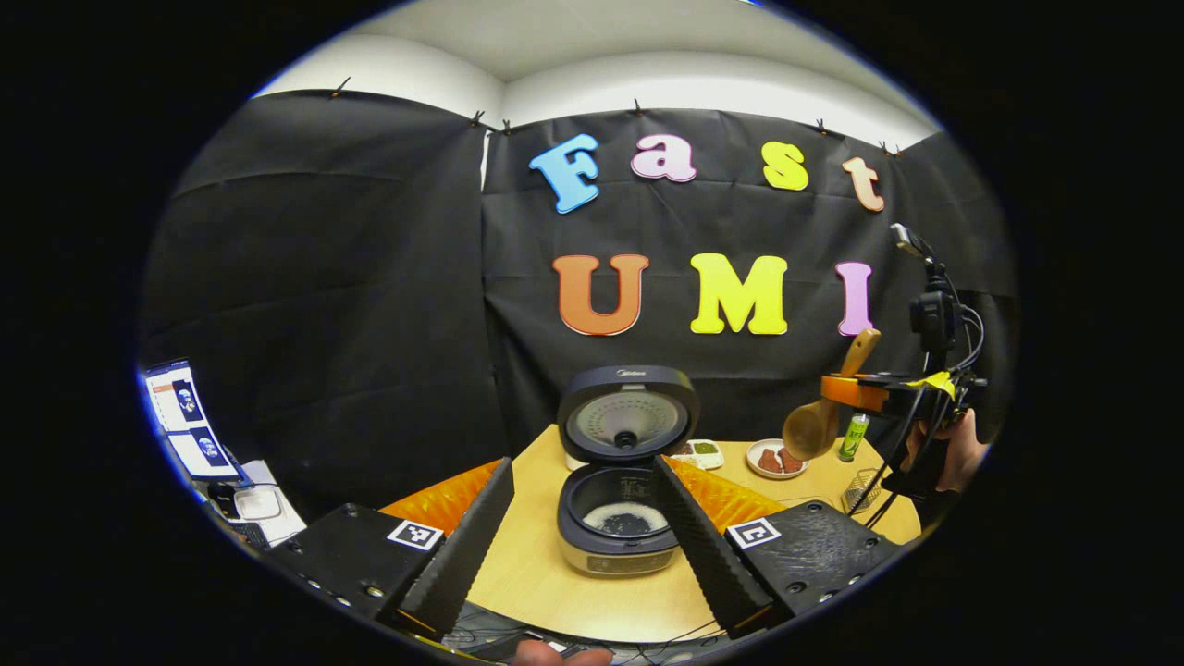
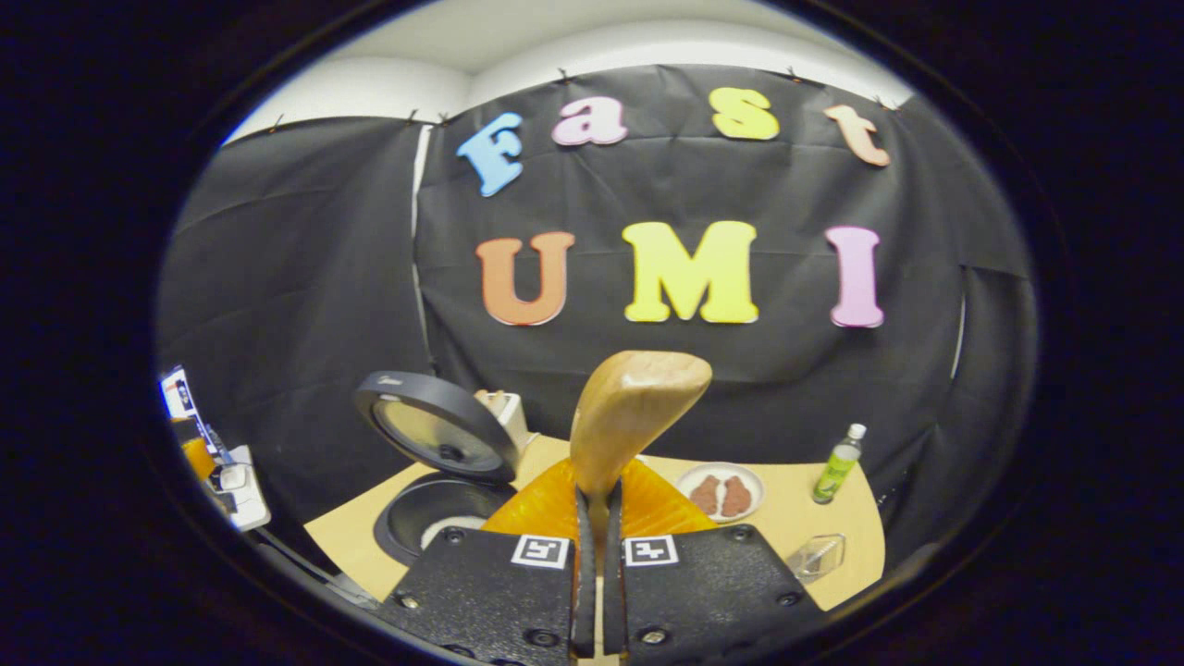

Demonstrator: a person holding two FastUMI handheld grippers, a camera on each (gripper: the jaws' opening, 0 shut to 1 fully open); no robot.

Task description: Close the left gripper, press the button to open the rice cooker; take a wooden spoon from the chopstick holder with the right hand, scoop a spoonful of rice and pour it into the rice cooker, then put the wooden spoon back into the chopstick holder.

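Observation:
The rice cooker (image 1: pixel 618 523) stands on the wooden table (image 1: pixel 532 573) with its round lid (image 1: pixel 627 416) swung up. Some white rice lies in its dark pot. My left gripper (image 1: pixel 583 467) is open, low in front of the cooker, one finger on each side of it and nothing between them. At the right, my right gripper (image 1: pixel 856 390) hangs in the air, shut on the handle of the wooden spoon (image 1: pixel 812 427), whose bowl points down and left. In the right gripper view the spoon (image 2: pixel 634 407) stands up from the shut gripper (image 2: pixel 597 504), with the cooker (image 2: pixel 430 523) at lower left.
A plate with brown food (image 1: pixel 777 459), a small dish (image 1: pixel 705 450) and a green bottle (image 1: pixel 853 437) sit behind and right of the cooker. A mesh holder (image 1: pixel 862 488) stands near the table's right edge. A hand (image 1: pixel 953 453) grips the right tool. A screen (image 1: pixel 185 416) stands far left.

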